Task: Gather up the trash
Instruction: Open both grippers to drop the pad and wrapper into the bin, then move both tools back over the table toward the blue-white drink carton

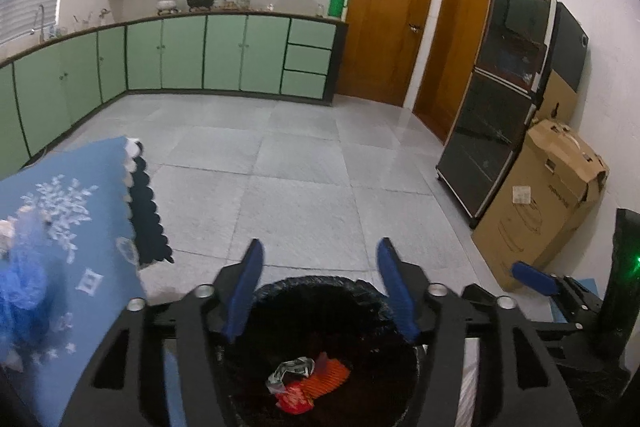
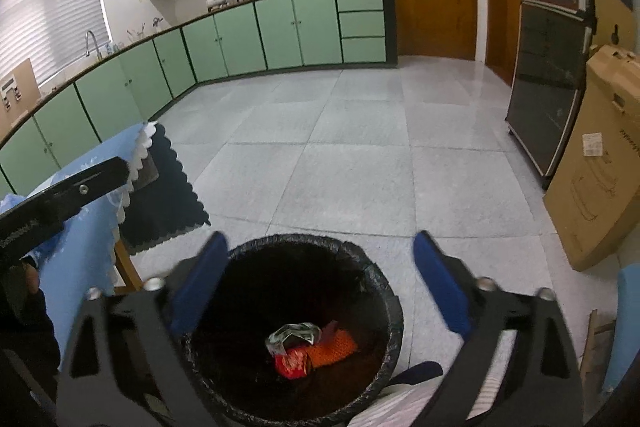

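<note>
Here both grippers hang over a round bin (image 2: 376,311) lined with a black bag, and both point down into its mouth. The left gripper (image 1: 320,291) has its blue fingers (image 1: 244,291) spread apart, with nothing between them; the right gripper (image 2: 320,287) stands wider still, its blue fingers (image 2: 440,287) also holding nothing. The trash lies at the bottom of the bin, well below the fingertips: a crumpled silver wrapper (image 2: 294,337), a red wrapper (image 2: 292,365) touching it on the near side, and an orange ribbed piece (image 2: 334,347) just to the right of both. In the right wrist view the orange piece is the only one with a clear long axis, which runs from lower left to upper right; a dark red scrap sits at its far end. The two wrappers are bunched up, and I cannot tell which way they point. The left wrist view shows the same heap (image 1: 308,379), with the orange piece again slanting up to the right. Left of the bin is a table with a blue cloth (image 1: 68,227) printed with white snowflakes, its scalloped edge hanging over the corner. The floor (image 2: 360,167) is pale grey tile. Along the right wall stand a dark cabinet (image 1: 496,115) and a cardboard box (image 1: 540,203).
</note>
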The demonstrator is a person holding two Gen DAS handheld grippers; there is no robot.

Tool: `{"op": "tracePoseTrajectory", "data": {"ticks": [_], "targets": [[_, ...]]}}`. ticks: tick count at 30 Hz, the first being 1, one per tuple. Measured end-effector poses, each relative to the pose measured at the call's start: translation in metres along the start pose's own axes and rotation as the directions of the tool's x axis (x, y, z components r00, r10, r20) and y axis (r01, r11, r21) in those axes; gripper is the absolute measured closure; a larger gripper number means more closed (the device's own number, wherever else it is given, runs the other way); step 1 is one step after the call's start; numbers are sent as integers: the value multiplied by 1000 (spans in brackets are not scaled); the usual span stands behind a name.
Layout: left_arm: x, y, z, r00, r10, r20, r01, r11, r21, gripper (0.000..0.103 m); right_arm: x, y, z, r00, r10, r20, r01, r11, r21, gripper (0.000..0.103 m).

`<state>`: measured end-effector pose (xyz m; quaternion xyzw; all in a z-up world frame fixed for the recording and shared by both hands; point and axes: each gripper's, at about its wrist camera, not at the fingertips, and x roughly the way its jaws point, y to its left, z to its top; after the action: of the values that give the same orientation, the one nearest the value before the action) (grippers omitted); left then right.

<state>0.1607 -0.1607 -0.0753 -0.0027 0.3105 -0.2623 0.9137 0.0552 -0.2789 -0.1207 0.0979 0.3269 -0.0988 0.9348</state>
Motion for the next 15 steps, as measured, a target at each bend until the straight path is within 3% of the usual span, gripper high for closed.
{"op": "tracePoseTrajectory", "data": {"ticks": [1, 5, 15], "targets": [[-8, 2, 2, 1000, 12, 13, -12, 1000, -3, 31, -3, 2, 2, 1000, 4, 4, -4, 1000, 1, 10], [-36, 13, 7, 998, 44, 50, -43, 999, -4, 27, -20, 13, 9, 999, 31, 42, -31, 999, -9, 10], [-112, 60, -11, 977, 190, 96, -184, 980, -69, 26, -55, 71, 19, 983, 145, 111, -137, 988, -76, 10]]}}
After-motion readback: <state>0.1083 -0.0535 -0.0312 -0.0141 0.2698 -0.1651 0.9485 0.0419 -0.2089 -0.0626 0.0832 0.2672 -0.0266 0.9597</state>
